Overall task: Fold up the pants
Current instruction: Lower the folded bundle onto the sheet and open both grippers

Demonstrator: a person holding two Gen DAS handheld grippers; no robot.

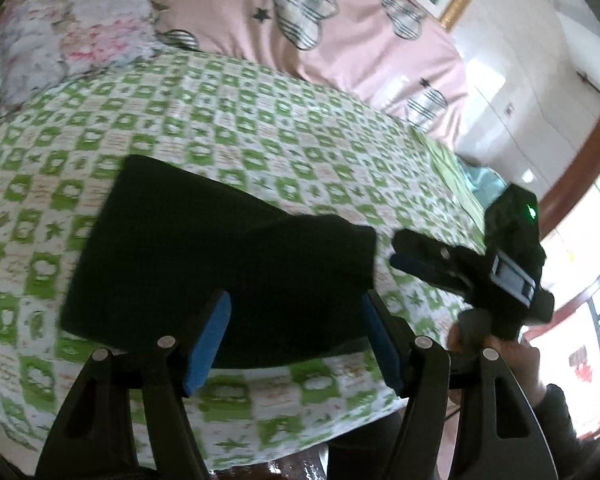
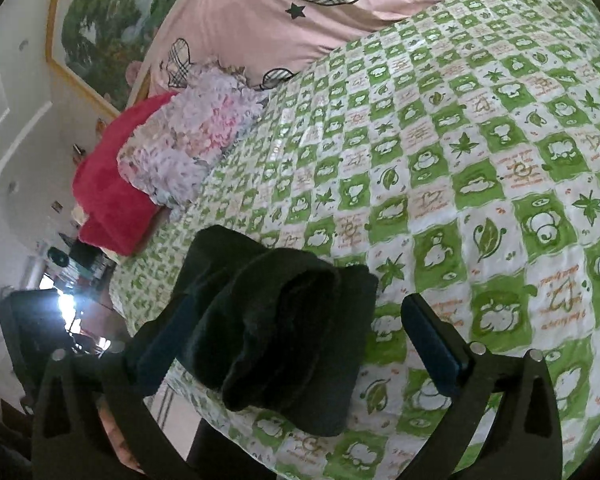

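Left wrist view: folded dark pants (image 1: pixel 220 264) lie near the bed's (image 1: pixel 260 128) front edge, directly ahead of the left gripper (image 1: pixel 296 340), whose jaws stand spread and empty, blue pads (image 1: pixel 208 344) hanging over the bundle's near edge without pressing it. The bundle's long axis runs across the jaws, roughly along the bed's front edge, one end pointing toward the right gripper (image 1: pixel 416 256), which sits just off that end. Right wrist view shows the right gripper (image 2: pixel 300 340) released too, its jaws wide either side of the bundle's thick, layered end (image 2: pixel 292 336), gripping nothing. Both hands look about equally near. The fold appears largely done; any further fold would likely go across the long axis.
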